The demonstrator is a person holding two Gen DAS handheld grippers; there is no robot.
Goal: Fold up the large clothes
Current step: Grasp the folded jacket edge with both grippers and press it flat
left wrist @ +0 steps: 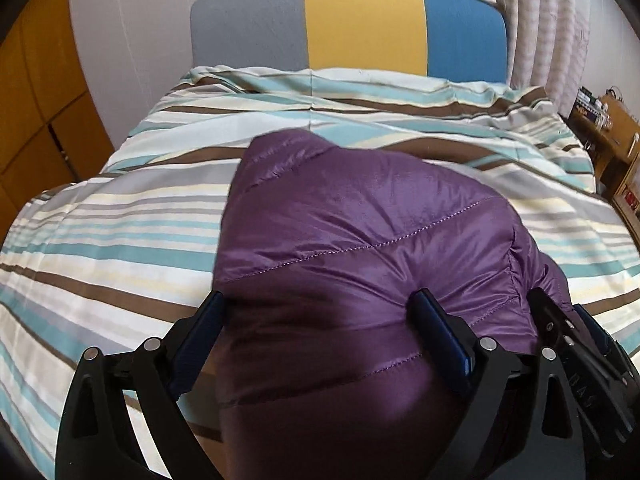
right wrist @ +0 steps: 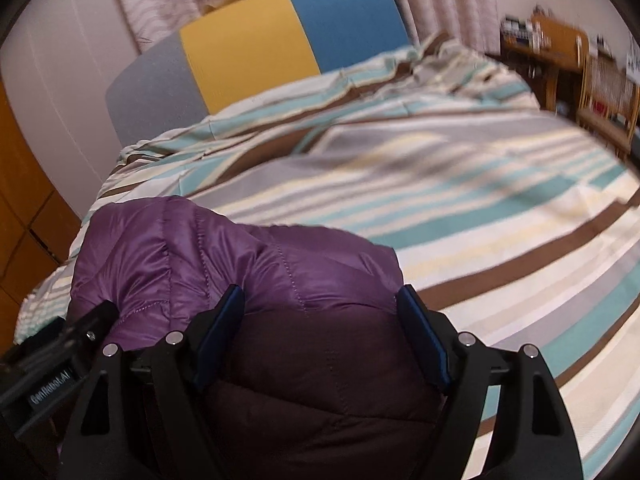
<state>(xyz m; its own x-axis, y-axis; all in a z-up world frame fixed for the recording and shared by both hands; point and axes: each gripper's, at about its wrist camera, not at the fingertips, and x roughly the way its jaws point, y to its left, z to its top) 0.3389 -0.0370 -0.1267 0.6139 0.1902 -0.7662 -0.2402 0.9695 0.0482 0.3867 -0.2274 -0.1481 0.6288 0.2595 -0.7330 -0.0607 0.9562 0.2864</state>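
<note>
A puffy purple quilted jacket [left wrist: 360, 220] is bunched into a thick bundle over the striped bed cover [left wrist: 120, 220]. My left gripper [left wrist: 320, 296] holds the bundle's near edge, its wide-set fingers pressing into the padding, which puckers at the right pad [left wrist: 434, 320]. My right gripper [left wrist: 560, 320] sits just to its right on the same edge. In the right wrist view the jacket [right wrist: 200, 248] fills the gap of the right gripper [right wrist: 320, 290], both blue pads against it. The left gripper [right wrist: 92, 328] shows at the lower left. The jacket's underside is hidden.
The bed cover [right wrist: 480, 200] stretches ahead to a grey, yellow and blue headboard [left wrist: 360, 20]. A wooden cabinet [left wrist: 32, 100] stands at the left. A desk [right wrist: 560, 52] and a wooden chair [right wrist: 608, 88] stand to the right of the bed, with curtains [left wrist: 552, 20] behind.
</note>
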